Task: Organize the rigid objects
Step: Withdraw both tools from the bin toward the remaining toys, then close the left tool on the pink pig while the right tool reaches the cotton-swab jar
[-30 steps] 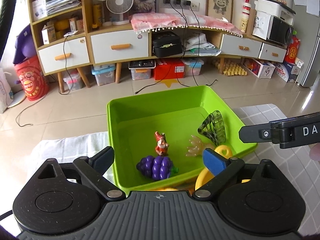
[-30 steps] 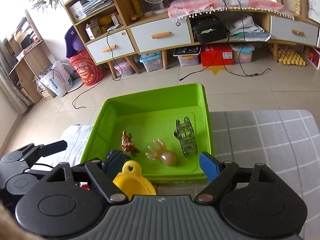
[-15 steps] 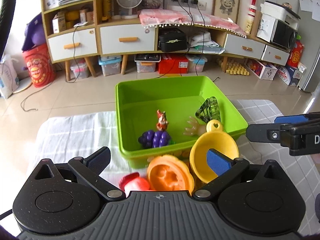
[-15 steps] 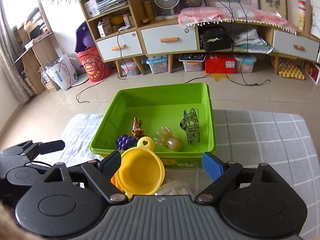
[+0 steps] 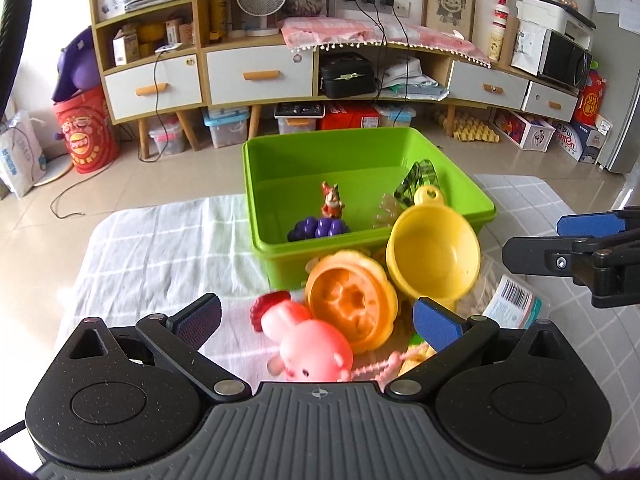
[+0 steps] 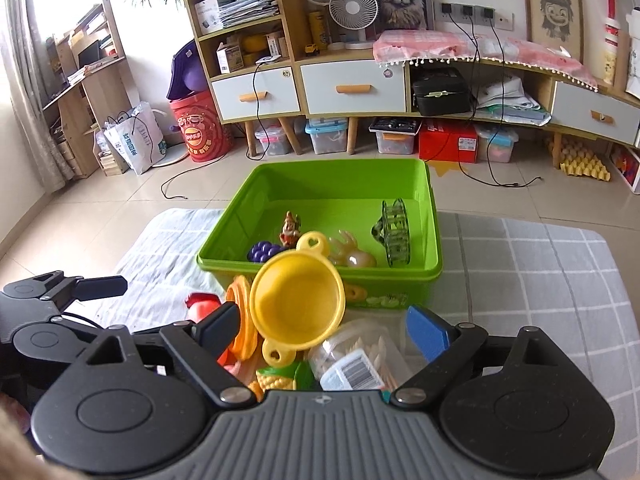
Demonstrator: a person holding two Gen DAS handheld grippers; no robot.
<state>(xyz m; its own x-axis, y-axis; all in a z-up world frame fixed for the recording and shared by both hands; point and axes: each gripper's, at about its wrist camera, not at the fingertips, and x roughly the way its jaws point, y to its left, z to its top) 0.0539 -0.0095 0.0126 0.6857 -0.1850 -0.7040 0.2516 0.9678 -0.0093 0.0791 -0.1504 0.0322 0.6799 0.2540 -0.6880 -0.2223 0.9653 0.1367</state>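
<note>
The loose toys lie heaped on the checked cloth just in front of the green bin (image 6: 434, 248): a yellow funnel (image 6: 298, 300) tilted with its mouth toward the cameras, an orange mould (image 5: 352, 300) leaning against it, a pink pig toy (image 5: 316, 350) nearest the left gripper (image 5: 316, 318), and a clear tub (image 6: 354, 364) of what may be cotton swabs, though the blur leaves that unsure. The bin already holds purple grapes (image 5: 318, 228), a small figurine (image 5: 331, 200), a pale hand-shaped toy (image 6: 350, 252) and a green wheel (image 6: 396, 232). The left gripper's fingers are spread wide around the pig, empty. The right gripper (image 6: 324, 326) likewise hangs spread over the funnel and tub, gripping nothing, so each seems lined up for a next pick.
</note>
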